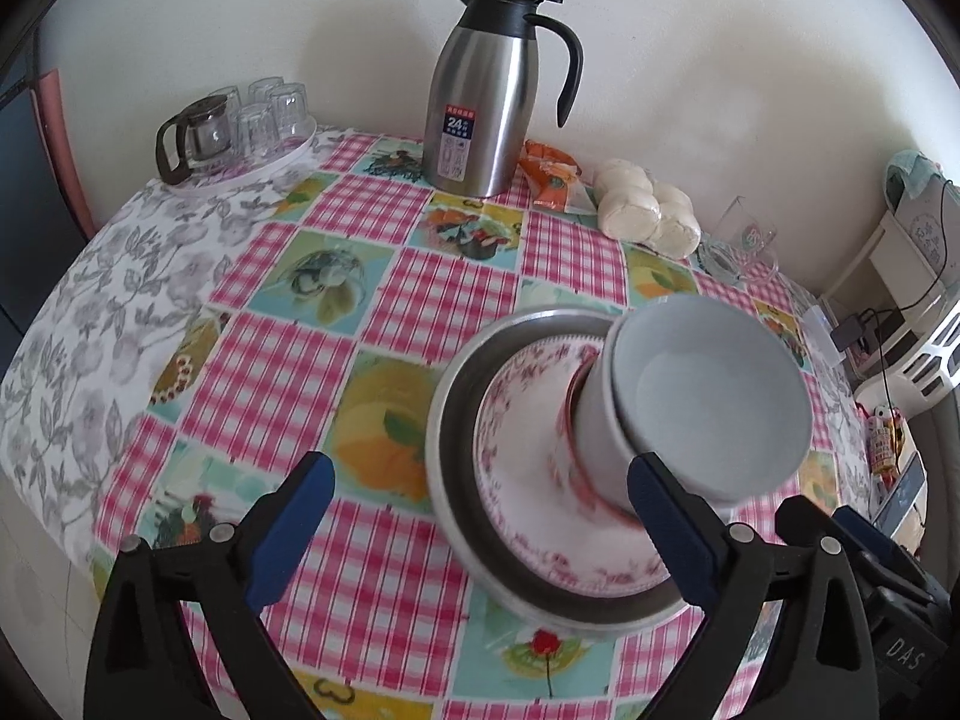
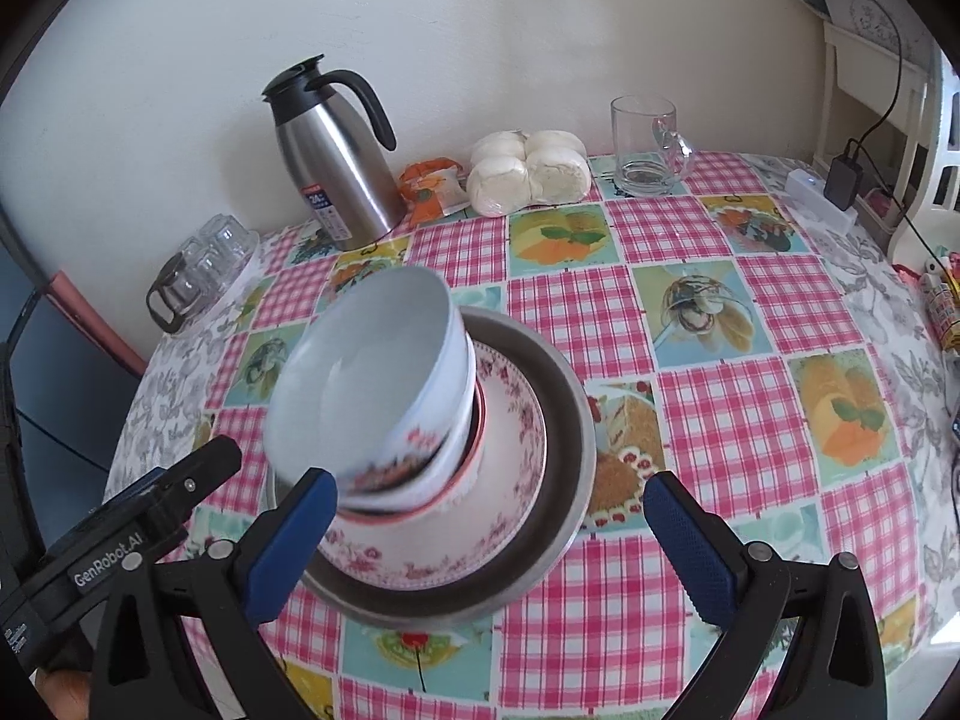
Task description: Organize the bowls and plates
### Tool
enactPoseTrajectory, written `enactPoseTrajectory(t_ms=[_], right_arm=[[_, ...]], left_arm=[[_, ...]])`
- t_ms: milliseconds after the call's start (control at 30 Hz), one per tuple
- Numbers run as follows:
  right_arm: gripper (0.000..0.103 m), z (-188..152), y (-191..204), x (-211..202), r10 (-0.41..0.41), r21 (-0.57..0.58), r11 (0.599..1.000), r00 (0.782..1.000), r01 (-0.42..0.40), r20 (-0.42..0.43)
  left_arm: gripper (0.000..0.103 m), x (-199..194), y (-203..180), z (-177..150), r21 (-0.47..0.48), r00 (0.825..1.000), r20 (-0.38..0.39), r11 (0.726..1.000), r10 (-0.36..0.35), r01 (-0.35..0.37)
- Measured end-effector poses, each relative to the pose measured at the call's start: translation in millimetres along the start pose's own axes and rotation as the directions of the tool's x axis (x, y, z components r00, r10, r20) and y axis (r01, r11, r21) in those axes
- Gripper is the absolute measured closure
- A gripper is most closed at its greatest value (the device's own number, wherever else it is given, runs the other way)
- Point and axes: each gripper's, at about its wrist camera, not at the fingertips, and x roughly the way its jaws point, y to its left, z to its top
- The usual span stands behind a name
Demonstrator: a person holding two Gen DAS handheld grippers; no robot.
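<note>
Both grippers stand spread wide and hold nothing. The left gripper [image 1: 480, 516] and the right gripper [image 2: 489, 531] flank a stack on the checked tablecloth [image 2: 690, 420]: white bowls [image 2: 366, 384] nested on a floral plate [image 2: 510, 480] inside a metal dish [image 2: 564, 408].

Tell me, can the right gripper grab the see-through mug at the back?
Probably yes. The right gripper is open and empty, and bare tablecloth leads to the glass mug. The dish stack sits off to its left.
</note>
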Motion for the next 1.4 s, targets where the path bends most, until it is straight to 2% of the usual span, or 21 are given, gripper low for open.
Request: enactPoseTrajectory(t_ms=[133, 333, 533, 633, 733, 900, 1067, 1400], right_arm=[[0.000, -13, 0, -5, -0.004, -0.012, 1.000, 1.000, 0.004, 0.005], [0.000, -38, -6, -2, -0.028, -0.020, 0.999, 0.999, 0.028, -0.028], [0.000, -58, -14, 3, -0.055, -0.031, 0.998, 0.997, 0.054, -0.058], [0.000, -64, -19, 3, -0.065, -0.028, 0.998, 0.996, 0.063, -0.065], [0.000, -71, -23, 0, -0.070, -0.018, 0.997, 0.995, 0.069, -0.065], [0.000, -77, -25, 0, -0.079, -0.015, 0.997, 0.994, 0.078, -0.073], [0.000, -79, -22, -2, -0.081, -0.034, 0.996, 0.994, 0.079, -0.067], [0.000, -79, -19, -1, -0.090, -0.051, 0.995, 0.993, 0.087, -0.070]], left_arm=[[0.005, -5, 7, -14, -0.018, 1.000, -0.003, 1.000, -0.009, 0.009], [0.005, -8, 10, -36, 0.024, 0.999, -0.032, 1.000, 0.018, -0.017], [0.005, -12, 13, -52, 0.025, 0.999, -0.046, 1.000, 0.018, -0.017], [0.005, -11, 10, -60, 0.056, 0.996, -0.056, 0.996, 0.068, -0.065], [0.005, -12, 8, -67, 0.094, 0.988, -0.048, 0.985, 0.149, -0.144], [0.005, -16, 8, -78, 0.108, 0.988, -0.048, 0.984, 0.149, -0.143], [0.005, -16, 7, -85, 0.135, 0.968, -0.040, 0.961, 0.248, -0.240], [0.005, -18, 13, -83, 0.119, 0.967, -0.048, 0.963, 0.250, -0.243]])
